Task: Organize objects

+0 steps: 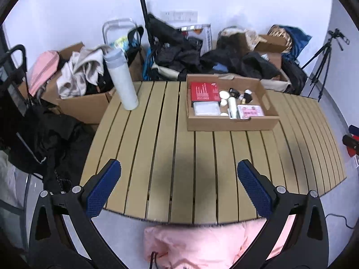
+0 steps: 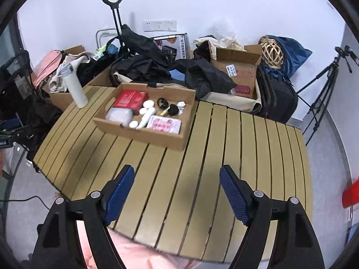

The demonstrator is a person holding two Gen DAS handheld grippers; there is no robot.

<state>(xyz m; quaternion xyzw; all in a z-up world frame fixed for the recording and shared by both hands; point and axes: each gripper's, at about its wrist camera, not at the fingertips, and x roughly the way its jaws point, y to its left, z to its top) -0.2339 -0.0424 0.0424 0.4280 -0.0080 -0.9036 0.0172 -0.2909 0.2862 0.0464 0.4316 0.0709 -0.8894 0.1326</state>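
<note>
A shallow cardboard tray (image 1: 231, 124) (image 2: 143, 137) sits on the far part of the slatted wooden table (image 1: 175, 157) (image 2: 202, 168). Inside it lie a red box (image 1: 204, 91) (image 2: 131, 98), a clear pouch (image 1: 206, 108) (image 2: 118, 114), a pink packet (image 1: 250, 111) (image 2: 165, 124), a white tube (image 1: 232, 106) (image 2: 147, 116), small white jars and dark small items. My left gripper (image 1: 179, 172) hangs open above the table's near edge, holding nothing. My right gripper (image 2: 177, 179) is also open and empty, well short of the tray.
A white flask (image 1: 122, 80) (image 2: 75, 85) stands upright at the table's far left corner. Boxes of clothes, black bags and a trolley crowd the floor behind. A tripod (image 1: 323, 60) (image 2: 325, 89) stands at the right. Pink fabric (image 1: 202, 244) lies below the near edge.
</note>
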